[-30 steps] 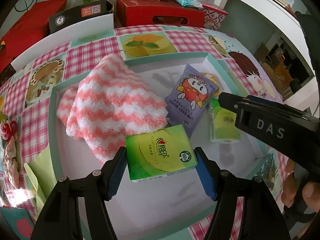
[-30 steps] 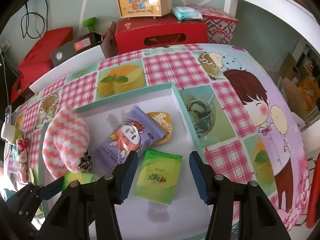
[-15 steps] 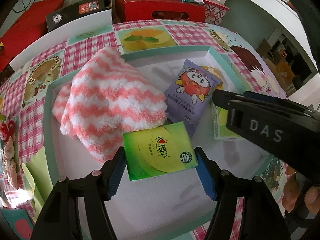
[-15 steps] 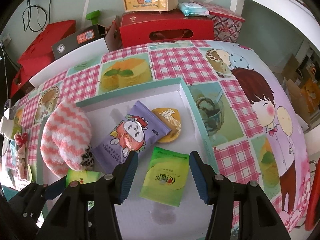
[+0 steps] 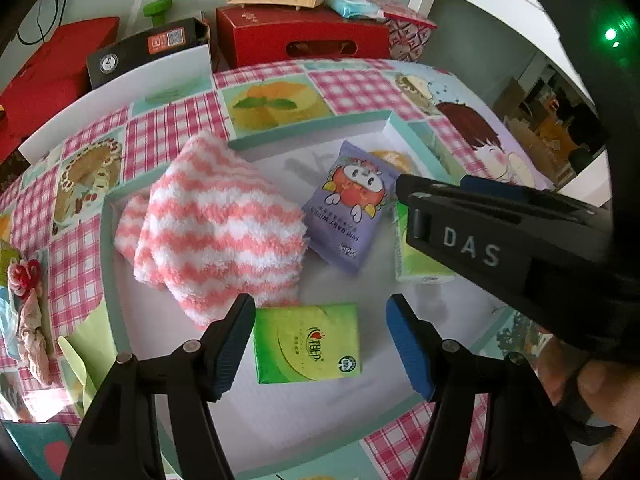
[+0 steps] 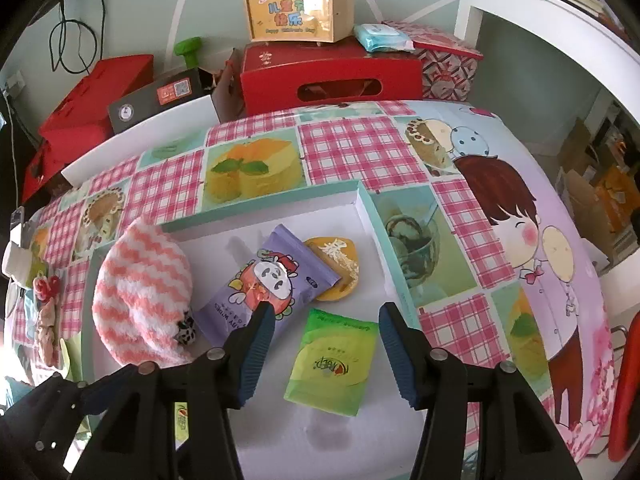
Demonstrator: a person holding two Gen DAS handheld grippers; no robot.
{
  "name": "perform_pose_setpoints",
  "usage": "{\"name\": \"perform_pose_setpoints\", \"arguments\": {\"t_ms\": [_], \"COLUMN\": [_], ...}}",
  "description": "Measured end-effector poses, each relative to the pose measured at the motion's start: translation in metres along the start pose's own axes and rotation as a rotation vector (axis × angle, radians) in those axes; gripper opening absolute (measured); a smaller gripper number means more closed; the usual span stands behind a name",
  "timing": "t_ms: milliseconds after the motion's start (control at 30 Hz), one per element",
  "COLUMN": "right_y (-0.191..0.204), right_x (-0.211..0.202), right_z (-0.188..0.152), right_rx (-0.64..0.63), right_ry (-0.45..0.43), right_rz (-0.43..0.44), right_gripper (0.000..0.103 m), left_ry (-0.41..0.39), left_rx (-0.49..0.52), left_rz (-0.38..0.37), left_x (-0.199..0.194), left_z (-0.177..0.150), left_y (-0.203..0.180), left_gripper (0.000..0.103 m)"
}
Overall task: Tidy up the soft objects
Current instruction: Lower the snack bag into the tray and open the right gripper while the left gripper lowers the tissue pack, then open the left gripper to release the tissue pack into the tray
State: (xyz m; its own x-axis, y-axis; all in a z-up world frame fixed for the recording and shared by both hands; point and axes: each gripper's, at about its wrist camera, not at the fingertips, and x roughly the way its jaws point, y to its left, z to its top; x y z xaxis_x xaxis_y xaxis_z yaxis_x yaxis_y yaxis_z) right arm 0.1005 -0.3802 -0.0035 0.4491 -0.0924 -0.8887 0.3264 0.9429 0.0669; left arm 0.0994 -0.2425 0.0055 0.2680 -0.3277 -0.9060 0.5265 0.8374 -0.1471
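White tray (image 6: 362, 208), teal-rimmed, on the desk. Orange packet (image 6: 338, 268) half hidden under purple wipes pack (image 6: 268, 284); small black-and-white item under striped towel (image 5: 224, 224), unclear. Left gripper (image 5: 320, 344) spread wide, empty, flanking green tissue pack (image 5: 307, 343) near the near rim. Right gripper (image 6: 326, 354) wide, empty, over second green pack (image 6: 334, 364) near the right rim.

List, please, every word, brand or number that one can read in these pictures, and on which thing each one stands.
"DAS": on the side of the right tool, seen from the left wrist.
"MINI BABY WIPES": on the purple wipes pack, upside down.
"100%": in a round seal on the near green tissue pack.
"Happy Children's Day": on the wooden box, barely readable; its large Chinese characters I cannot read surely.
Labels on the black box: too small.
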Motion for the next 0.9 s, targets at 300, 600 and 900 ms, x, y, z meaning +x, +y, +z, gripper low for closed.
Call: {"name": "perform_pose_setpoints", "arguments": {"t_ms": [300, 600, 900], "right_y": [-0.006, 0.003, 0.035], "right_x": [-0.005, -0.003, -0.005], "right_z": [0.002, 0.001, 0.000], "right_rx": [0.031, 0.008, -0.067], "right_ry": [-0.019, -0.011, -0.014], "right_rz": [0.004, 0.005, 0.039], "right_gripper": [0.059, 0.060, 0.063], "left_ry": [-0.045, -0.103, -0.109], "left_rx": [-0.062, -0.226, -0.339], "left_rz": [0.015, 0.070, 0.142], "left_x": [-0.022, -0.039, -0.038], "left_z": [0.004, 0.005, 0.002], "left_y": [0.018, 0.066, 0.105], "left_gripper": [0.069, 0.069, 0.074]}}
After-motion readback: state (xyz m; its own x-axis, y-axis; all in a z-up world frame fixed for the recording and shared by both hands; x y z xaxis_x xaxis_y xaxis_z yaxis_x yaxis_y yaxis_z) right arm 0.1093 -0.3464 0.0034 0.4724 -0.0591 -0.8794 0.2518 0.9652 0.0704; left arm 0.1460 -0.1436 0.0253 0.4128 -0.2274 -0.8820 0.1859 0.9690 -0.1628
